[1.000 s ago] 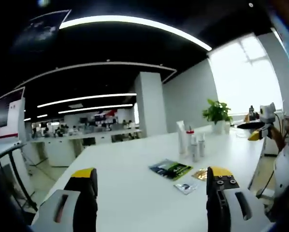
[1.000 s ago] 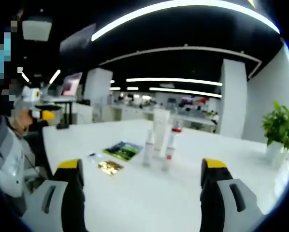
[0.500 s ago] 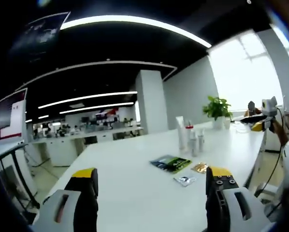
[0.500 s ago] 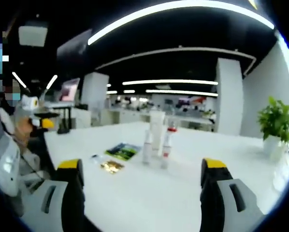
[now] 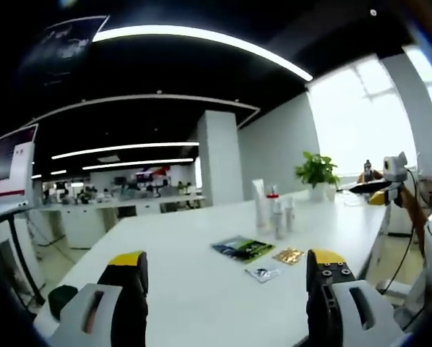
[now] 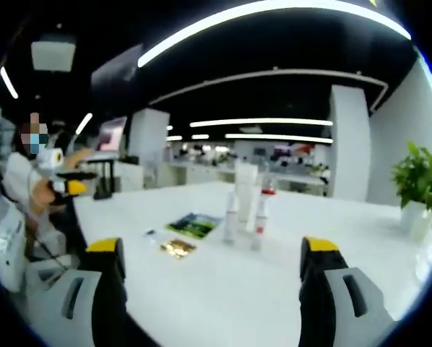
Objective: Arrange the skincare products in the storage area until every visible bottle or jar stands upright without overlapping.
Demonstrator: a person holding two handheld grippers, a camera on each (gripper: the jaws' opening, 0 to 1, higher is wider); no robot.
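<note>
Approach step: left gripper (image 5: 219,289) & right gripper (image 6: 212,278) both jaws apart, empty, well short of upright bottles (image 6: 243,208); next, close in w/ sachets (image 6: 176,248) on table (image 6: 223,289).

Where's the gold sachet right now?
In the left gripper view the gold sachet lies flat on the white table, between the green packet and the upright bottles.

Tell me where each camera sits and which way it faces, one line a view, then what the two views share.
Left gripper view: rides on the left gripper, facing across the white table toward standing bottles, flat packets and a potted plant; its own open jaws rise from below.
Right gripper view: rides on the right gripper, facing the bottles from another side of the table; its own open jaws and a person's sleeve show.
Shared: table, bottles, packets, plant.
</note>
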